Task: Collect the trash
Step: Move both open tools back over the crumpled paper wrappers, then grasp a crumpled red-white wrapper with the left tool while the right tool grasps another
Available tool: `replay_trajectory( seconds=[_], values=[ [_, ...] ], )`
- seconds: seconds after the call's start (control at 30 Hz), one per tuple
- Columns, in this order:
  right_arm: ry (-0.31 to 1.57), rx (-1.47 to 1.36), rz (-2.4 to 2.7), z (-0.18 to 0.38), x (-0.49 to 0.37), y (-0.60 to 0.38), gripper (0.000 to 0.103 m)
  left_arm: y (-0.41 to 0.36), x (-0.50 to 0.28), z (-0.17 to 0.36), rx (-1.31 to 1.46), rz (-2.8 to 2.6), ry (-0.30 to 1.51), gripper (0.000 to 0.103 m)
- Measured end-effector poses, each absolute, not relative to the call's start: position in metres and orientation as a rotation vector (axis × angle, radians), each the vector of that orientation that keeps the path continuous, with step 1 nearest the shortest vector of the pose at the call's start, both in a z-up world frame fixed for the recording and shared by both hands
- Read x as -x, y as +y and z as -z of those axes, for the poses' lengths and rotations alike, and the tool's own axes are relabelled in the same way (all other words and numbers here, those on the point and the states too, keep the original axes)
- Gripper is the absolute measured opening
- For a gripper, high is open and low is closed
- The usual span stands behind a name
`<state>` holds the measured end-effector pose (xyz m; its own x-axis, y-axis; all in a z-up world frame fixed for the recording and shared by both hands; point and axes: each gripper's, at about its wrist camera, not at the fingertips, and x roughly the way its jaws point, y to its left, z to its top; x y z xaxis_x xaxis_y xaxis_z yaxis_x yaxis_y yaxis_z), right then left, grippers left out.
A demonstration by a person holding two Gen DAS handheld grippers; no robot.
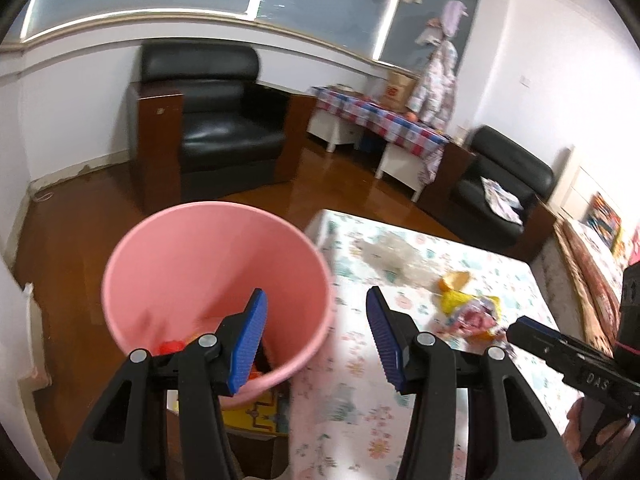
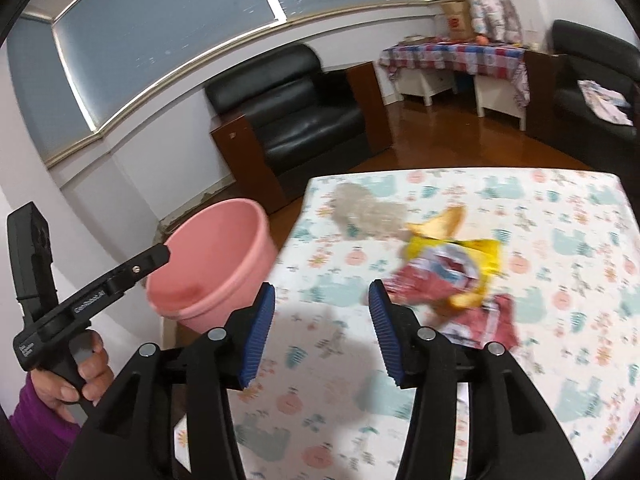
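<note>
left tool (image 1: 316,316): jaws apart, empty, over bin (image 1: 180,256) rim
right tool (image 2: 322,312): jaws apart, empty, above surface (image 2: 560,208)
wrappers (image 2: 444,268): on surface

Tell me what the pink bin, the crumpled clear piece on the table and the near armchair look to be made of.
Pink bin: likely moulded plastic, smooth and matte, with a rolled rim.
Crumpled clear piece: probably thin plastic film, see-through and wrinkled; blur leaves it open.
Armchair: black leather or a look-alike, glossy with highlights, and brown wood-look side panels.
</note>
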<state>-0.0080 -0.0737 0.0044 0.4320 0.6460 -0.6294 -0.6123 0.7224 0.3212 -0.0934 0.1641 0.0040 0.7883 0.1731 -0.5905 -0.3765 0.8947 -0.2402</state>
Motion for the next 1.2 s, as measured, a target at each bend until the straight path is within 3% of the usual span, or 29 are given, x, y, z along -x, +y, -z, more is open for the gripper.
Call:
replay_trajectory(
  seconds=[0.6,1.2],
  values=[
    [0.885,-0.135,-0.586,0.039,-0.024,-0.156,0.056,0.050,0.006,0.018,0.054,0.025,0.750,0.051],
    [0.947,-0.150,-0.618,0.062,-0.038,-0.156,0.056,0.008,-0.064,0.069,-0.107,0.110,0.861,0.051]
  ],
)
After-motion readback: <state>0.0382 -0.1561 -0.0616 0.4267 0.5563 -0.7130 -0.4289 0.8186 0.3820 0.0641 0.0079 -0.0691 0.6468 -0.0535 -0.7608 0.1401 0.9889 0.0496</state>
